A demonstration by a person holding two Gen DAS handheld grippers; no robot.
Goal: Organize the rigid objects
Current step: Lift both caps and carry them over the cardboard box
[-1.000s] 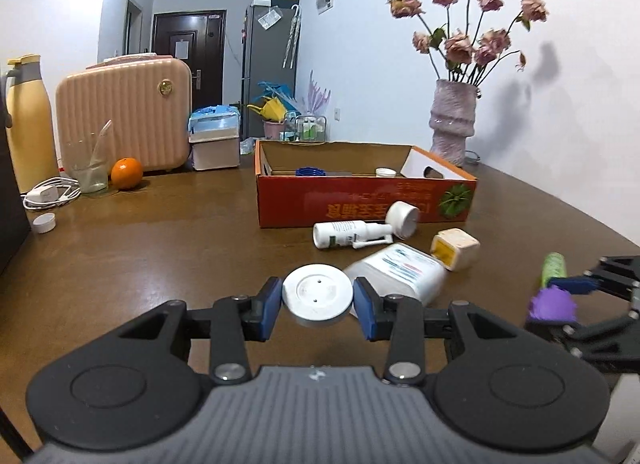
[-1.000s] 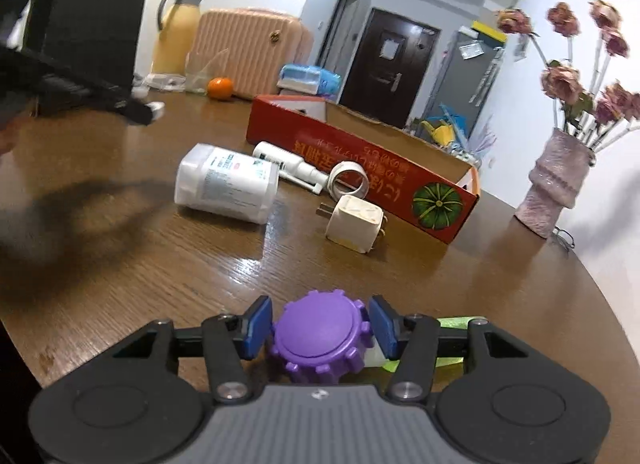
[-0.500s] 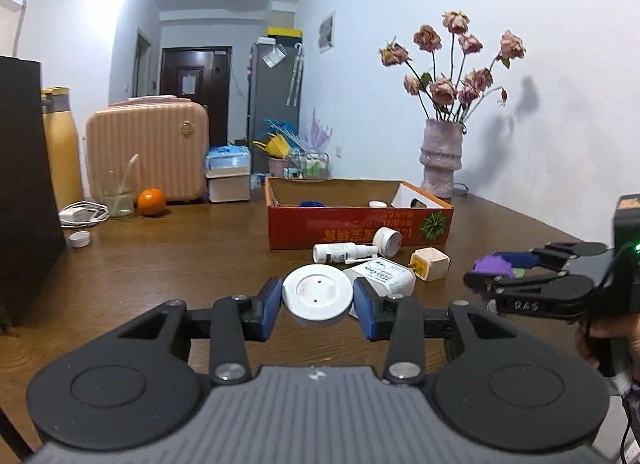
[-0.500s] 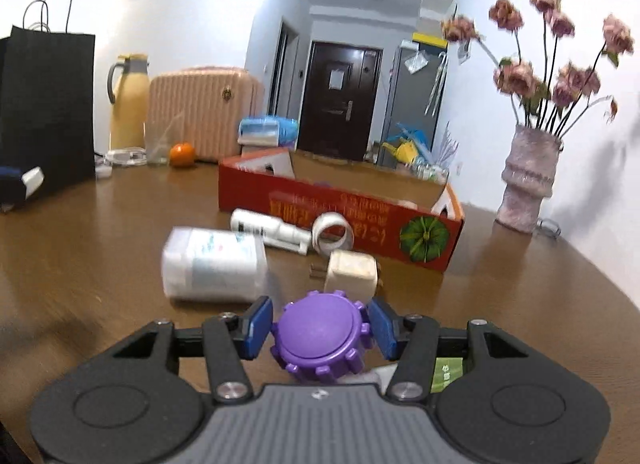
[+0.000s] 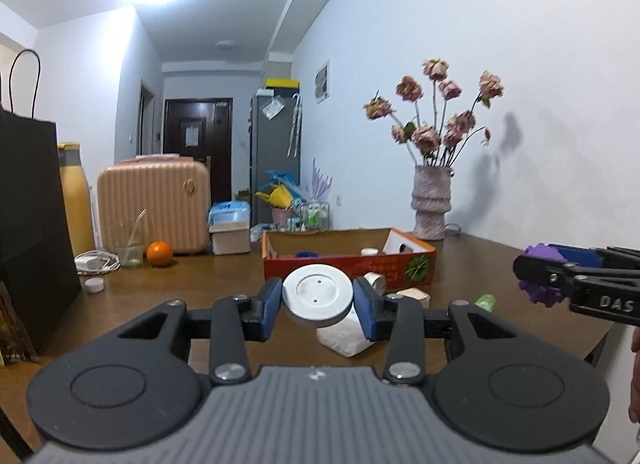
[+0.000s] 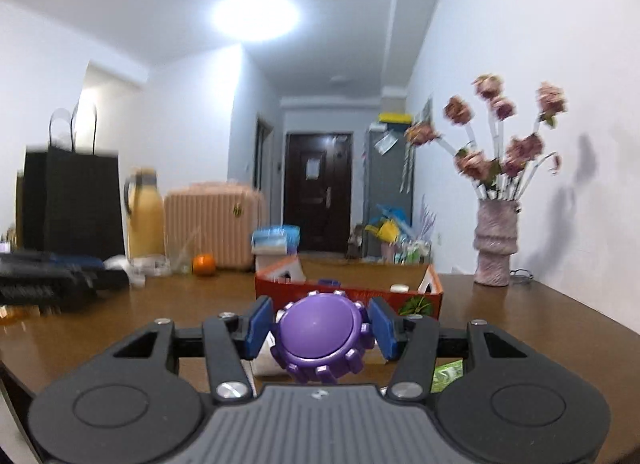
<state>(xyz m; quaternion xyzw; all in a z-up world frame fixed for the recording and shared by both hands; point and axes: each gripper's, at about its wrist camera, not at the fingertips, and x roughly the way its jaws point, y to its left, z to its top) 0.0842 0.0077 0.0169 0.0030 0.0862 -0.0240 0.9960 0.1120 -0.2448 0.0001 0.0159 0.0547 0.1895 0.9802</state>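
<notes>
Box part-filled, two items in transit

Box point(image 5: 348, 260) on counter point(image 5: 192, 288), few small things inside. Left claw point(image 5: 318, 300) clamping white disc point(image 5: 317, 294); right claw point(image 6: 319, 330) clamping purple knob point(image 6: 318, 338), both lifted short of box. White bottle point(image 5: 344, 338), plug point(image 5: 414, 295), tape roll point(image 5: 376, 280) left outside.

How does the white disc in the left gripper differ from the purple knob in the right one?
The white disc is flat-faced with a smooth rim and two tiny holes; the purple knob is domed with bumps around its edge. Both are round and clamped between blue-padded jaws, the disc in the left gripper, the knob in the right gripper.
</notes>
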